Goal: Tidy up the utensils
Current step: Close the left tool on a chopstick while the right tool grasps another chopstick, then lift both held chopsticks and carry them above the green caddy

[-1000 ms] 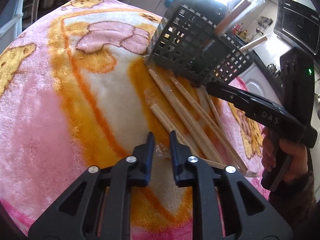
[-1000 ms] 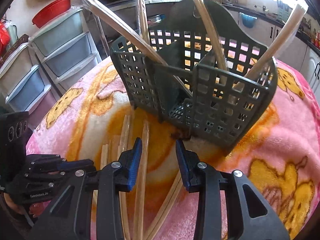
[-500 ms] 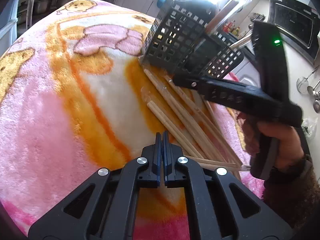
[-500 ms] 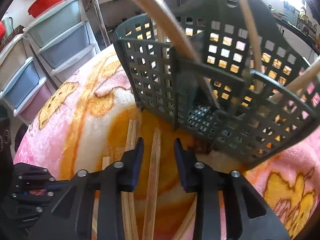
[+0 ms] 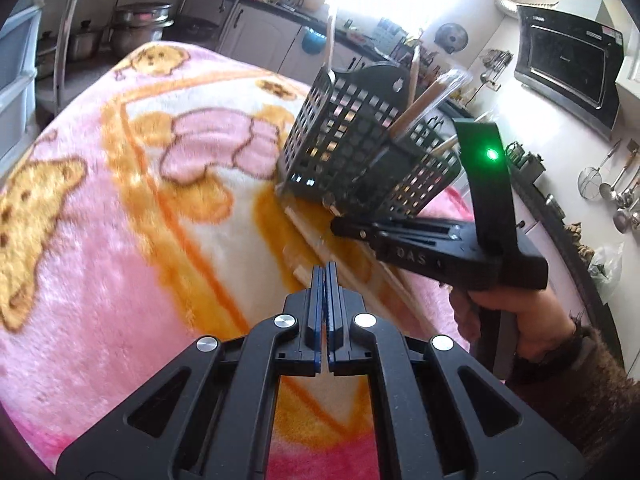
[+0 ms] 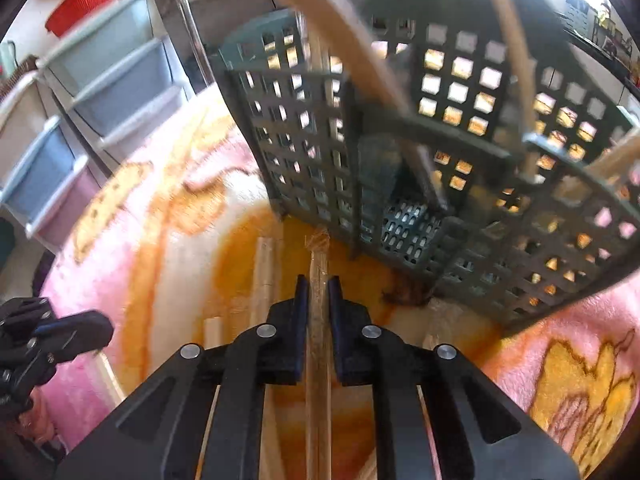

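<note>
Right claw (image 6: 318,292) newly clamped — chopstick (image 6: 319,360), seemingly

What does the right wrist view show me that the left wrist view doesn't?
Only the right wrist view shows the right gripper closed on a wrapped chopstick pair, the jaws having just been closing, plus the basket's inner dividers and the storage drawers.

Only the left wrist view shows the left gripper shut with nothing visible between its pads, the person's hand on the right gripper's handle, and the range hood.

Both show the dark basket, loose chopsticks beside it, and the pink blanket.
</note>
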Demonstrator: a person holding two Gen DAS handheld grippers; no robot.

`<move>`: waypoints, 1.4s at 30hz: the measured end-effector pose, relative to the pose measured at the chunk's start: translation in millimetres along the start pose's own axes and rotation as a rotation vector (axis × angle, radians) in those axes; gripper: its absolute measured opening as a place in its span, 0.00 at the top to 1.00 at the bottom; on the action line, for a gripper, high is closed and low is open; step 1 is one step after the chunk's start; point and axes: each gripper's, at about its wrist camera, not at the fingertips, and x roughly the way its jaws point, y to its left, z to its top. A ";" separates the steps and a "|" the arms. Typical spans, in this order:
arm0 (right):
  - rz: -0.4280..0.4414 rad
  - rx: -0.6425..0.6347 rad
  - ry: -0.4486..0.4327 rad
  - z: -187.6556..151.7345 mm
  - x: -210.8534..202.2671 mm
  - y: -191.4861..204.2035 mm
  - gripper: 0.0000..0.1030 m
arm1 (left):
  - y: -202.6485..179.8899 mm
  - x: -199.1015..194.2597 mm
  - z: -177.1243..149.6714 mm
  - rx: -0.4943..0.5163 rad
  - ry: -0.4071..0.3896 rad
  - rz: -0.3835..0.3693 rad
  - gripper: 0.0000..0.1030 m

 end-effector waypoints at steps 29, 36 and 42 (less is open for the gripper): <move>-0.042 0.037 -0.442 -47.1 -185.3 -25.4 0.90 | -112.4 -36.7 45.1 0.215 -0.133 -0.161 1.00; -0.051 0.044 -0.501 -50.2 -210.4 -32.5 0.90 | -138.0 -37.9 56.2 0.263 -0.144 -0.199 1.00; -0.063 0.028 -0.539 -47.4 -227.5 -33.1 0.90 | -156.3 -41.7 67.2 0.307 -0.165 -0.216 1.00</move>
